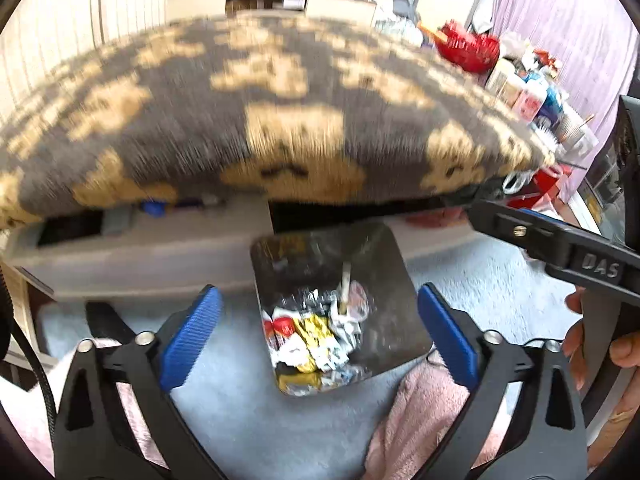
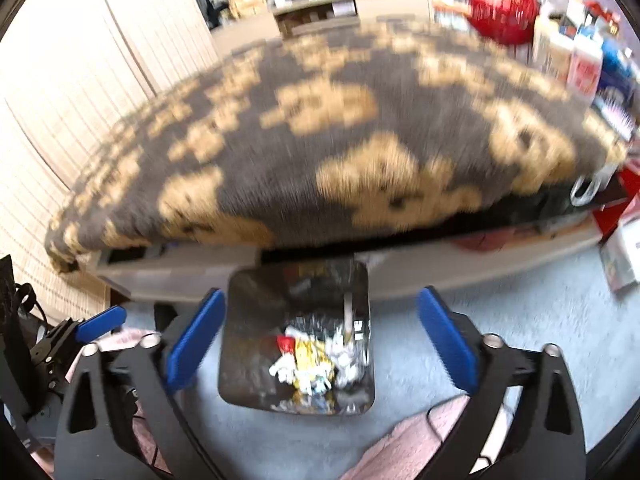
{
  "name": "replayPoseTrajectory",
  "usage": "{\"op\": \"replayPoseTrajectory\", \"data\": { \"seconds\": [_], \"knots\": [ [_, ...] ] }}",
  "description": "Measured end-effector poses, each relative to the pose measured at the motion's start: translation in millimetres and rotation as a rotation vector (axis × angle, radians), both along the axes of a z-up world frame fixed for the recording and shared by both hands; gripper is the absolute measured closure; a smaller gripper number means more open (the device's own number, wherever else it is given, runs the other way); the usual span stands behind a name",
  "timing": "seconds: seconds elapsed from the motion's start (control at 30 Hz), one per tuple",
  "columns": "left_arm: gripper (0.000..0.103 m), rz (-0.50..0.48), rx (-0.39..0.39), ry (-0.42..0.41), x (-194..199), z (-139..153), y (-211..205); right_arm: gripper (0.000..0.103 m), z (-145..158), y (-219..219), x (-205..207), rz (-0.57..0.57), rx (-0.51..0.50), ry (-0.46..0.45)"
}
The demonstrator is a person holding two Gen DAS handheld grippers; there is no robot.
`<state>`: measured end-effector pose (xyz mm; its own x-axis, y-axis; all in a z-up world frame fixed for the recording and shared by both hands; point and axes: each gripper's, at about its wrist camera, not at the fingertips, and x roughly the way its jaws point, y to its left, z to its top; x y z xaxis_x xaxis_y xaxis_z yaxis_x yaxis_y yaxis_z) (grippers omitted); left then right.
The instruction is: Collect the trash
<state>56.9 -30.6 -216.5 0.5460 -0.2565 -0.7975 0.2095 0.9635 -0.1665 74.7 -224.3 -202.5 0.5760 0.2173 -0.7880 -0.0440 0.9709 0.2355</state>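
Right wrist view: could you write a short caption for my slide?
Open right gripper above a dark bin holding crumpled wrappers, beside a patterned blanket.

Grey blanket with tan bear shapes (image 1: 256, 120) spread over a low table, pale blue carpet (image 2: 520, 320) near, pink cloth (image 1: 424, 408) at the near edge, red basket (image 1: 472, 50) far right, boxes and cartons (image 1: 532, 96) beside it, lilac curtain (image 1: 568, 20) behind

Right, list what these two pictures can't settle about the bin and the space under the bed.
- Trash bin: wrappers too crumpled to identify, both views.
- Bin's bottom: covered by the wrappers.
- Gap under the blanket: in shadow, contents unreadable, both views.
- Shelf items at right: blurred, partly cut off by the edge.
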Motion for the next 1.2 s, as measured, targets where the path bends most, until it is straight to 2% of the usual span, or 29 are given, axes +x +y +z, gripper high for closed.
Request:
{"op": "replayPoseTrajectory", "data": {
  "seconds": [0.2, 0.6, 0.97, 1.2],
  "knots": [
    [0.008, 0.025, 0.008, -0.132, -14.6, 55.8, 10.9, 0.003, 60.0, -9.7, -23.3, -0.047, -0.055, -0.193],
    [0.008, 0.123, -0.021, -0.325, -45.7, 134.4, 40.8, 0.003, 123.9, -23.2, -57.6, -0.121, -0.13, -0.373],
    [0.008, 0.159, -0.039, -0.479, -75.8, 181.9, 54.3, 0.003, 171.1, -11.2, -95.3, -0.123, -0.168, -0.545],
    [0.008, 0.152, -0.036, -0.515, -87.2, 192.3, 52.0, 0.003, 188.3, -9.5, -112.6, -0.132, -0.179, -0.598]
  ]
}}
